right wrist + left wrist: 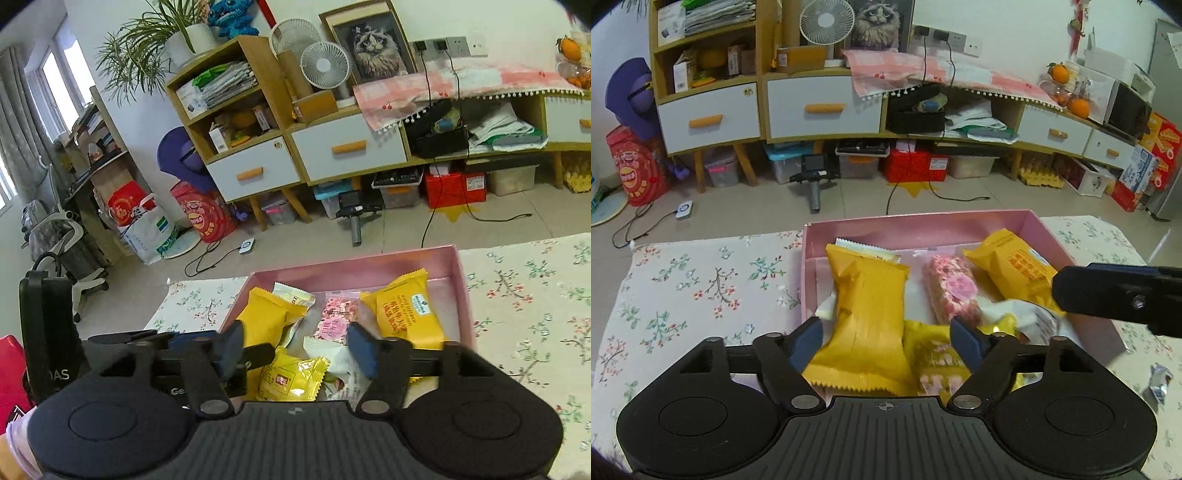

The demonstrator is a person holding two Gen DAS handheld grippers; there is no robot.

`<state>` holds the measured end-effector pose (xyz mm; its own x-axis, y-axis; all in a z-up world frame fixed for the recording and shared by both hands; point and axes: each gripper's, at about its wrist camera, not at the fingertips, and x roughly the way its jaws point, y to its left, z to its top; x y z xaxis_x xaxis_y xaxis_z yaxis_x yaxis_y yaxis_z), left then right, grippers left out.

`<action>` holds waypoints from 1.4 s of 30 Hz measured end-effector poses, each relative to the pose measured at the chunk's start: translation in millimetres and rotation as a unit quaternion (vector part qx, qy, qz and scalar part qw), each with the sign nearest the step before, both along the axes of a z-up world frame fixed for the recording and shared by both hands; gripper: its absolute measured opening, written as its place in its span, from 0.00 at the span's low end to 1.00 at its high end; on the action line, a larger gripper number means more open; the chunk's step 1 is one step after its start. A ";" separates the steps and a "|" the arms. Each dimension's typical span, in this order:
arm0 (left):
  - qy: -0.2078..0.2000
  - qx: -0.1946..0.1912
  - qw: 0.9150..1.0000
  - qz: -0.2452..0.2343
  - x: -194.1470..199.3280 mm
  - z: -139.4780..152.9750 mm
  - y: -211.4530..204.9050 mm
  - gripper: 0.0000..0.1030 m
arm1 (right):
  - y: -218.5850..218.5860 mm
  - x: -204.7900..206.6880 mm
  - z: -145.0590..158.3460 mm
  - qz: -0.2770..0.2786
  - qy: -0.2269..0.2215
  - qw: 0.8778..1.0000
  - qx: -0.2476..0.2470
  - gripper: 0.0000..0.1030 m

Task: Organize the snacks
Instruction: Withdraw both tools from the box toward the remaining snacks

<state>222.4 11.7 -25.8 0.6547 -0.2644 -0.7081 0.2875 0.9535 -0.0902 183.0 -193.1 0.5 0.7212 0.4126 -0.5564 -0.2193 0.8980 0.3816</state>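
Hovering over a shallow pink cardboard box [1067, 243] on the floral-cloth worktop [701, 280], the left gripper [886, 326] has its blue-padded fingers [809, 339] spread wide. A large plain yellow foil snack packet [866, 317] lies between them inside the box, close to the left finger, but the pads do not press on it. Just inside the right finger sits a small yellow wrapper with pink print [934, 360], and beyond that fingertip lies a pink-and-white speckled bar in clear wrap [955, 290]. Farther right, a printed yellow foil packet [1015, 273] leans near the box's far corner, partly covered by the black body of the right gripper [1119, 295], which reaches in from the right edge. A crumpled white wrapper [1027, 314] lies under it.

The right wrist view shows the right gripper [295, 349] with its fingers [362, 349] moderately apart and nothing clamped; a small bright yellow candy packet [291, 378] and a white packet [332, 356] lie below the gap. This view alone shows the text on the printed yellow packet [402, 312], a striped white sachet [293, 293] behind the plain yellow packet [269, 314], and the left gripper's black finger [255, 354] crossing in front of it.

Only the left wrist view catches a small crumpled silver wrapper [1160, 380] on the cloth, outside the box to the right.
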 end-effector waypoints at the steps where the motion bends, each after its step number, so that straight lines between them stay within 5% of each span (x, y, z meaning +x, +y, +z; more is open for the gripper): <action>1: 0.000 0.000 1.000 -0.002 -3.8 1.9 0.6 0.79 | -1.0 -3.1 2.4 0.000 -0.001 1.000 -0.002 0.46; 5: -0.002 0.000 1.000 -0.006 -19.9 10.8 2.8 0.85 | -3.6 -14.7 11.0 -0.004 -0.008 1.000 -0.009 0.62; 12: -0.006 0.014 1.000 -0.012 -50.9 24.7 4.6 0.93 | -1.8 -39.6 28.7 -0.008 -0.017 0.999 -0.039 0.73; 26: -0.009 0.055 0.998 -0.033 -128.9 13.8 28.8 0.95 | 17.6 -105.2 19.9 0.045 -0.050 0.988 -0.139 0.75; 34: -0.045 0.106 0.990 -0.085 -159.8 -4.8 48.9 0.95 | 32.2 -132.6 -6.2 0.074 -0.046 0.981 -0.174 0.75; 42: -0.045 0.089 0.986 -0.134 -175.8 -36.8 89.4 0.95 | 46.6 -161.4 -53.4 0.140 -0.027 0.963 -0.228 0.75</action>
